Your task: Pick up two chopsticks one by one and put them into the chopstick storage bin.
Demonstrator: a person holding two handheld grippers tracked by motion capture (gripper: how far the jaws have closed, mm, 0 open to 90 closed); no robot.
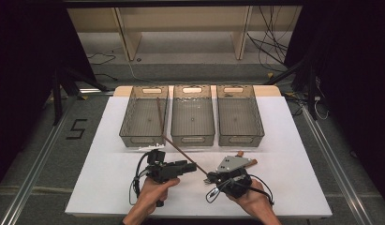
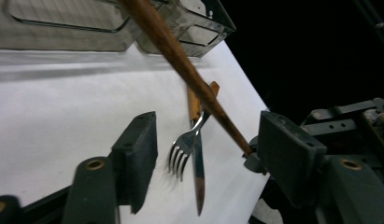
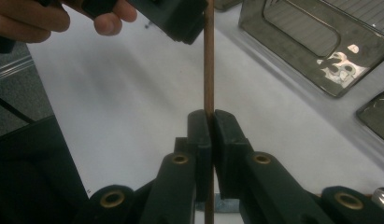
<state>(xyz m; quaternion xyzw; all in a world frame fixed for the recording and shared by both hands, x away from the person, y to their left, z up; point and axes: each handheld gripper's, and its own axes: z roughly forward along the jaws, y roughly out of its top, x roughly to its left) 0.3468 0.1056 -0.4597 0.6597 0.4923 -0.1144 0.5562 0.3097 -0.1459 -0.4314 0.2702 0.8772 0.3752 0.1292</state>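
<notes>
Wooden chopstick (image 3: 209,56) sits clamped between the right gripper (image 3: 210,122) pads. Left gripper (image 2: 206,140) jaws stand apart around it, not gripping; binning into a bin (image 1: 144,117) remains.

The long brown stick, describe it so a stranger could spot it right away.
On the white table, look in front of the three clear plastic bins. The thin brown wooden stick slants from the left bin down into the shut right tongs, far longer than the fork and knife.

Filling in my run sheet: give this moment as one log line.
right gripper: shut on chopstick | left gripper: open beside it | fork, knife: on table
</notes>
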